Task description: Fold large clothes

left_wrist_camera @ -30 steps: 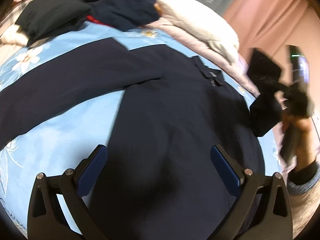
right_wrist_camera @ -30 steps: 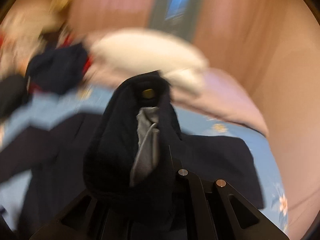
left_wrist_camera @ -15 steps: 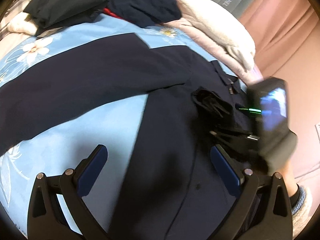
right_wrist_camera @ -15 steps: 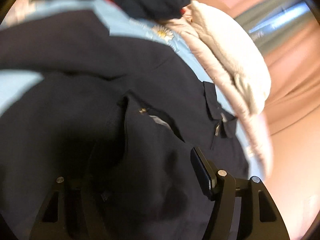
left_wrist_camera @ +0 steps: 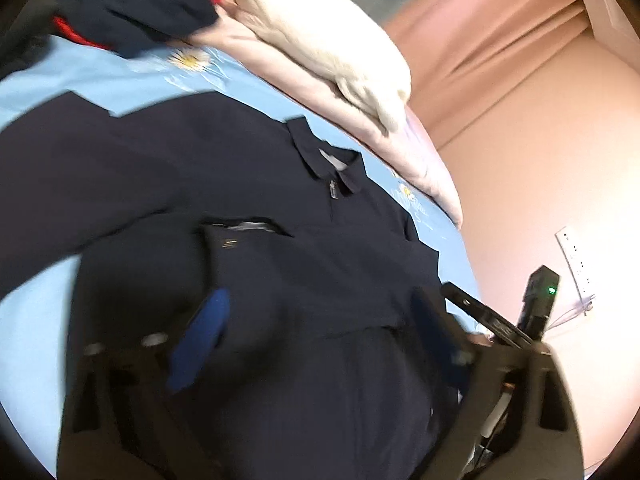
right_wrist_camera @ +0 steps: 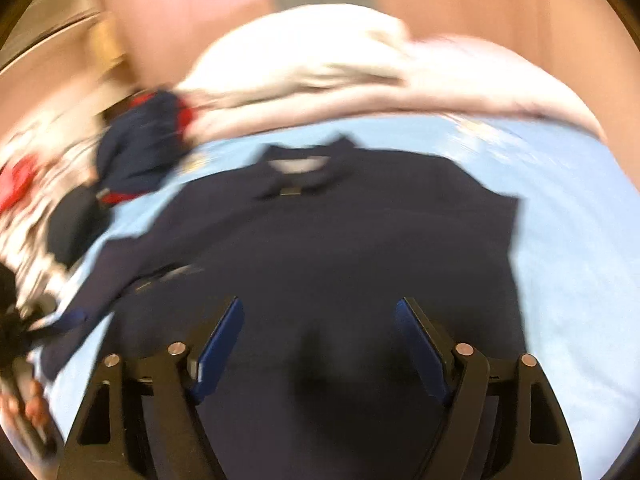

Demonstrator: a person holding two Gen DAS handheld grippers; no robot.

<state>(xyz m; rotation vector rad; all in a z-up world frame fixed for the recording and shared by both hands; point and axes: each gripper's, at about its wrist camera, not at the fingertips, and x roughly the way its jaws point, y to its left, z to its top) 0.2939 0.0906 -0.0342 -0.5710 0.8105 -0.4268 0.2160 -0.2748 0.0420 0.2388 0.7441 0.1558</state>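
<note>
A large navy collared shirt (left_wrist_camera: 280, 264) lies flat on a light blue floral bedsheet (left_wrist_camera: 132, 80), collar toward the pillows. One sleeve is folded across the body with its cuff (left_wrist_camera: 240, 236) near the chest. The other sleeve stretches out to the left. My left gripper (left_wrist_camera: 320, 332) is open and empty just above the shirt's lower body. My right gripper (right_wrist_camera: 320, 340) is open and empty over the shirt (right_wrist_camera: 340, 240), and it also shows in the left wrist view (left_wrist_camera: 500, 324) at the right edge of the shirt.
White and pink bedding (left_wrist_camera: 332, 52) is piled behind the collar. A heap of dark navy and red clothes (left_wrist_camera: 132, 4) lies at the back left, also in the right wrist view (right_wrist_camera: 140, 148). A pink wall (left_wrist_camera: 540, 160) borders the bed's right side.
My right gripper has let go of the sleeve cuff, leaving it folded across the shirt, and has pulled back open. Both cameras have swung toward the collar.
</note>
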